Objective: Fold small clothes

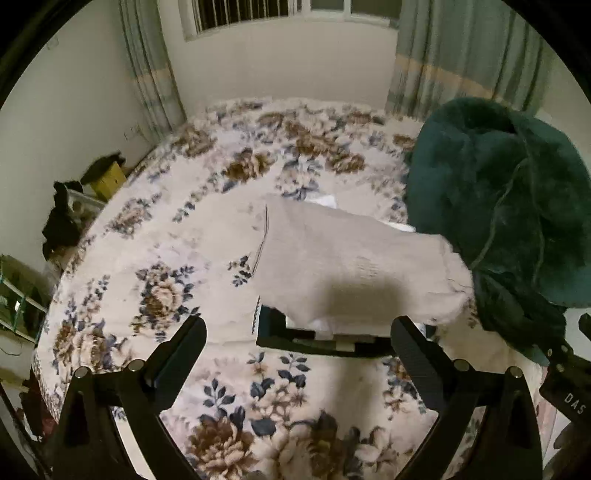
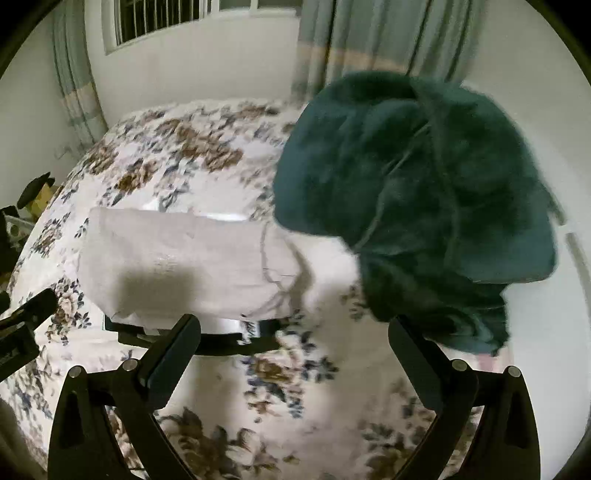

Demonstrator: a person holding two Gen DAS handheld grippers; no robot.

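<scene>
A folded white garment lies on the floral bedspread, on top of a dark flat object whose edge shows beneath it. It also shows in the right wrist view. A crumpled dark green fleece garment lies to the right of it, large in the right wrist view. My left gripper is open and empty, just before the white garment. My right gripper is open and empty, between the white garment and the green fleece.
The bed fills the foreground. A wall with a barred window and pale green curtains stands behind. A yellow box and dark items sit beside the bed at the left.
</scene>
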